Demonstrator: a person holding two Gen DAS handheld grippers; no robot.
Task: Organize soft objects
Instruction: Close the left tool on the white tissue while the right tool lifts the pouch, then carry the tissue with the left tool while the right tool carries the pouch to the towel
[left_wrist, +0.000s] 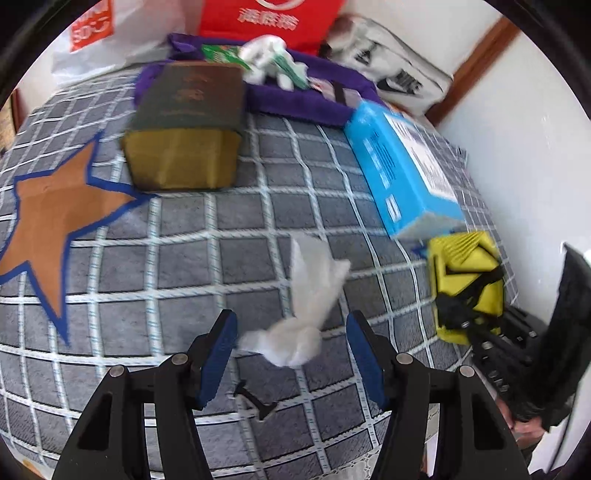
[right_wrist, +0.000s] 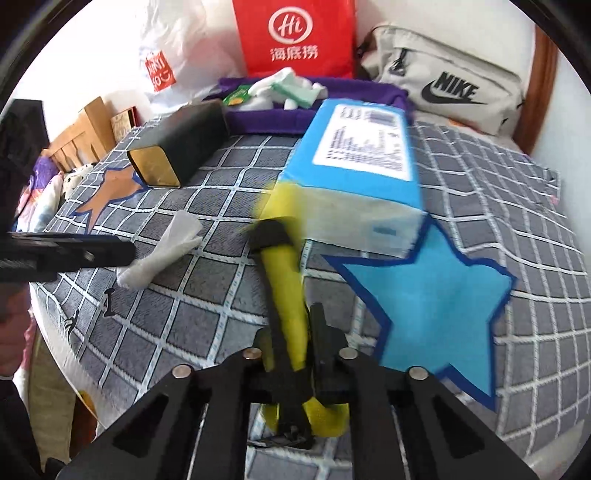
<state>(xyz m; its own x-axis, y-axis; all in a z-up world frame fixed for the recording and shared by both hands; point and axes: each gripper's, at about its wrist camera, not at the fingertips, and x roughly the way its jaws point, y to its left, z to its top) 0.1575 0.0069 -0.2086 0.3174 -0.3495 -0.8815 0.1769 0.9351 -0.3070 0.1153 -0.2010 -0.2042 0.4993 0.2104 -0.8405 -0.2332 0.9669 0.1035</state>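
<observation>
Left tongs (left_wrist: 291, 354) hover spread around the white cloth (left_wrist: 310, 306) on the bed (left_wrist: 221, 258), poised to pinch it, while right tongs (right_wrist: 295, 332) are pressed together, empty.

Your left tool (left_wrist: 291, 354) has black linkage arms with round silver pivot pins and blue ribbed pads (left_wrist: 218, 354). Your right tool (right_wrist: 295, 332) is black with yellow fingers (right_wrist: 286, 295).

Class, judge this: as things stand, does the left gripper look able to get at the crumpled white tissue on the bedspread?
Probably yes. The left gripper is open, and the white tissue lies just ahead, its near end between the blue pads. Nothing lies over it or blocks the way.
</observation>
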